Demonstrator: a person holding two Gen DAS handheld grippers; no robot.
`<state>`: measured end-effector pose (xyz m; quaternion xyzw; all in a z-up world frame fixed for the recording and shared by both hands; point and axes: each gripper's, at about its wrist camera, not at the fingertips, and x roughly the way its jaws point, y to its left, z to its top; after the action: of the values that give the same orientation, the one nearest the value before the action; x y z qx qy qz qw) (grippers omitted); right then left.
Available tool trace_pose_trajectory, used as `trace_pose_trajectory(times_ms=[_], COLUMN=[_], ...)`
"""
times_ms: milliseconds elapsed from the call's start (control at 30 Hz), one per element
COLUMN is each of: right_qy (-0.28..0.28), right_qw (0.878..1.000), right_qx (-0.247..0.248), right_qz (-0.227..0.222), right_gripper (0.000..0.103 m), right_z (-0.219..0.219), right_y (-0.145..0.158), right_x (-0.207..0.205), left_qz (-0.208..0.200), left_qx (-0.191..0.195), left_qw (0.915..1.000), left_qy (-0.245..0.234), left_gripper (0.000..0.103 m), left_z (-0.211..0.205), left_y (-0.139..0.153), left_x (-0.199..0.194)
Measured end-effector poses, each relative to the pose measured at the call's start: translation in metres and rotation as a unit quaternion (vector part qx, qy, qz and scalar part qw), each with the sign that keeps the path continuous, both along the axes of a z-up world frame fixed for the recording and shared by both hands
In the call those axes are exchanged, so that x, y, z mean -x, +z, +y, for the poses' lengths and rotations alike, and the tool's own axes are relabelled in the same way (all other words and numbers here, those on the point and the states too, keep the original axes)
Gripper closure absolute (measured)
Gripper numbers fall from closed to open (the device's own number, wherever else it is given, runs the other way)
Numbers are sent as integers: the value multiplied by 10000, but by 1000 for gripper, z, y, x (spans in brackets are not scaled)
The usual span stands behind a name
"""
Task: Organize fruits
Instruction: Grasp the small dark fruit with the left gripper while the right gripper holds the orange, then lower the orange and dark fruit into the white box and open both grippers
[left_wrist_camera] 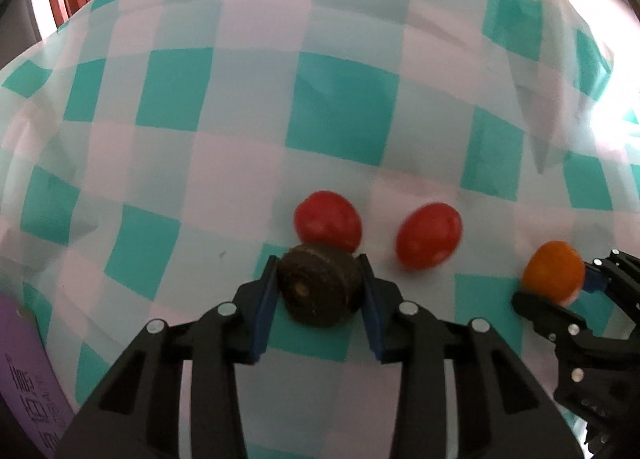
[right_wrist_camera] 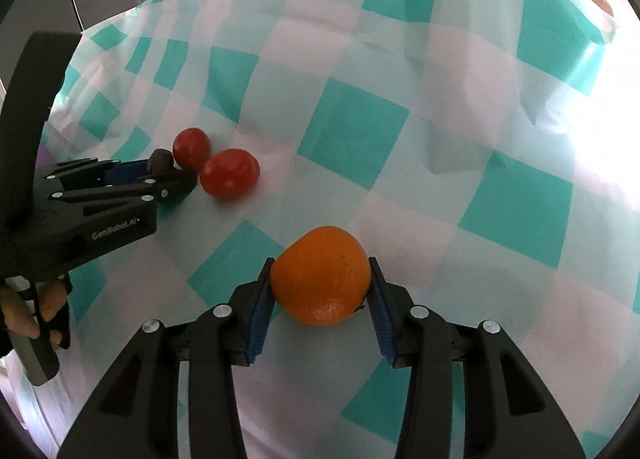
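Note:
My left gripper point(left_wrist_camera: 319, 283) is shut on a dark brown round fruit point(left_wrist_camera: 318, 287), held just above the checked cloth. Two red fruits lie close ahead: one point(left_wrist_camera: 328, 221) directly behind the brown fruit, the other point(left_wrist_camera: 428, 235) to its right. My right gripper point(right_wrist_camera: 320, 283) is shut on an orange point(right_wrist_camera: 320, 275). The orange also shows at the right of the left wrist view point(left_wrist_camera: 554, 273). In the right wrist view the left gripper point(right_wrist_camera: 168, 175) is at the left with the brown fruit point(right_wrist_camera: 161, 160), next to the two red fruits point(right_wrist_camera: 191, 148) point(right_wrist_camera: 229, 174).
A teal and white checked tablecloth point(left_wrist_camera: 340, 107) covers the table, with folds at the right. A purple object with print point(left_wrist_camera: 28, 371) lies at the left edge of the left wrist view. A hand point(right_wrist_camera: 24, 311) holds the left gripper's handle.

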<state>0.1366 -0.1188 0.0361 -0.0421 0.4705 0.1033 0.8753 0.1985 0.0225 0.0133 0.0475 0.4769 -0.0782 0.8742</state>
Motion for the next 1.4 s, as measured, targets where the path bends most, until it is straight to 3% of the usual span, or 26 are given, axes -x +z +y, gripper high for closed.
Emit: trace_pose_trajectory(times_ms=[167, 267, 500, 633, 767, 933, 1100, 1267, 1400], right_qy=[-262, -466, -792, -980, -1025, -656, -9, 584, 986], right_qw=[9996, 9985, 9953, 9935, 9931, 9958, 9975, 9954, 9918], right_qx=[-68, -196, -196, -252, -387, -571, -687, -761, -789], right_qz=[90, 208, 512, 528, 412, 276, 181, 46, 179], right_gripper=[60, 60, 60, 60, 60, 60, 60, 60, 60], right_z=[-2, -4, -3, 7, 34, 98, 171, 234, 270], right_y=[2, 3, 17, 38, 67, 99, 122, 145, 155], right_x=[19, 42, 124, 174, 225, 276, 295, 295, 283], left_qz=[144, 213, 267, 275, 77, -339, -681, -830, -763], left_qx=[175, 221, 390, 472, 567, 609, 692, 729, 910], left_qw=[9997, 9993, 9910, 9864, 9846, 9887, 9940, 9935, 9881], left_qy=[31, -229, -1249, -1551, -1649, -1324, -509, 266, 979], left_gripper=[65, 65, 65, 65, 65, 65, 65, 65, 65], left_z=[7, 1, -10, -22, -5, 59, 136, 196, 247], left_y=[1, 5, 24, 43, 75, 123, 160, 181, 189], left_x=[30, 62, 168, 233, 293, 353, 392, 411, 411])
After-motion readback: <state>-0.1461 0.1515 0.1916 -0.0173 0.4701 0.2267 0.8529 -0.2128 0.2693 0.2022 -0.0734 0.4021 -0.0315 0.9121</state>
